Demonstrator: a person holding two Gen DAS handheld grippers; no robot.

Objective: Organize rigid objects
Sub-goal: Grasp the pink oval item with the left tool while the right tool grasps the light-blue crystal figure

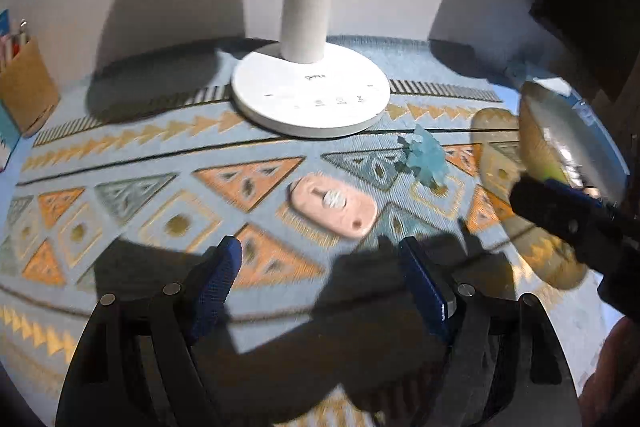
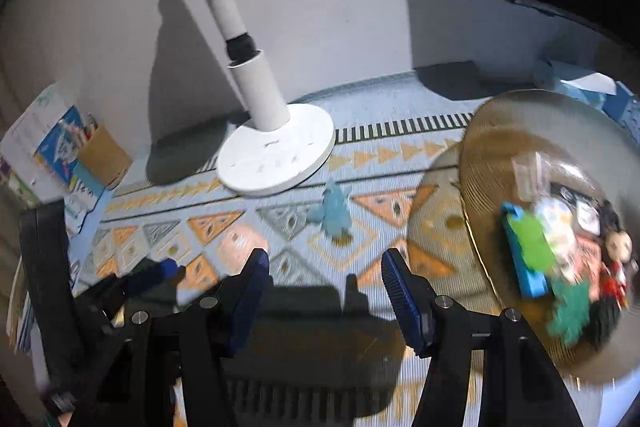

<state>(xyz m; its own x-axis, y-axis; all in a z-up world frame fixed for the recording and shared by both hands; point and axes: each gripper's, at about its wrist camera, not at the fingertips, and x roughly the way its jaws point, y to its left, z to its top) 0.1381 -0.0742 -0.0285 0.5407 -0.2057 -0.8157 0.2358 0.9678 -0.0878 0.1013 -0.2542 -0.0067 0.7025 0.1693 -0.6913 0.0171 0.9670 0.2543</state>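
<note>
Both grippers hang low over a desk covered with a patterned cloth [image 1: 120,187] of orange and grey triangles. The left gripper [image 1: 316,267] has its blue-padded jaws spread wide with nothing between them. Just ahead of it a flat pink oblong piece [image 1: 334,207] lies on the cloth, apart from the jaws. A little farther on, near the foot of the white desk lamp [image 1: 310,99], a small pale-blue figurine [image 1: 424,159] stands on the cloth.

The right gripper [image 2: 326,283] is likewise open and empty, pointing toward the blue figurine, which sits well ahead of its jaws. To its right sits a clear, amber-tinted bowl [image 2: 500,131], tipped up so its inside faces the right wrist camera; in it lies a blurred jumble of small toys, among them a blue and green block [image 2: 524,251] and a doll with a dark head and red body [image 2: 614,259]. From the left wrist camera the same bowl shows at the right edge, behind the dark body of the other gripper.

At the far left a brown paper holder [image 1: 28,87] with pens stands against the wall.
</note>
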